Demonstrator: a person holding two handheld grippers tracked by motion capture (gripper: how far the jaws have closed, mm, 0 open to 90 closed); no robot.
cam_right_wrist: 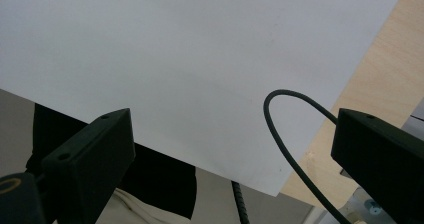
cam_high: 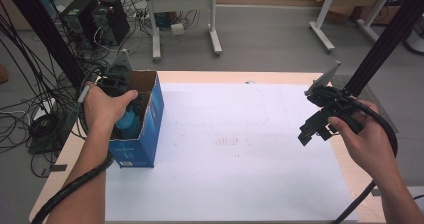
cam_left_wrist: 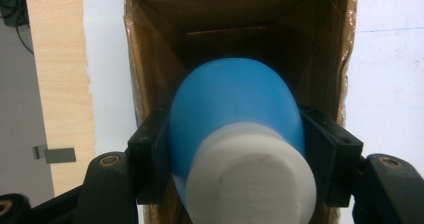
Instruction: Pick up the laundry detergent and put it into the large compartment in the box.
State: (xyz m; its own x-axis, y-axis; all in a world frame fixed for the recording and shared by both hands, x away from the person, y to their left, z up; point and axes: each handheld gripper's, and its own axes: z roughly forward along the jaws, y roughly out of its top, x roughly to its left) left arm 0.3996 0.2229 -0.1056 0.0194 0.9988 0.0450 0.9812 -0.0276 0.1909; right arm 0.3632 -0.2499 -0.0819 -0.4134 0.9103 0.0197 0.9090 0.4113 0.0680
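Note:
A blue bottle (cam_left_wrist: 235, 109) with a white cap (cam_left_wrist: 252, 184) sits between the jaws of my left gripper (cam_left_wrist: 235, 156), which is shut on its body just below the cap. The bottle hangs base-first in the mouth of an open blue cardboard box (cam_high: 145, 119) at the table's left side; its brown inside (cam_left_wrist: 225, 19) surrounds the bottle. In the high view a hand holds the left gripper (cam_high: 119, 79) over the box, with the bottle (cam_high: 129, 120) partly inside. My right gripper (cam_right_wrist: 230, 149) is open, empty, held above the table's right side (cam_high: 314, 130).
A large white sheet (cam_high: 235, 149) covers most of the wooden table (cam_high: 55, 179). A thin black cable (cam_right_wrist: 285, 134) loops between the right jaws. Beyond the table stand computer towers (cam_high: 95, 19), cable tangles and a desk (cam_high: 185, 14).

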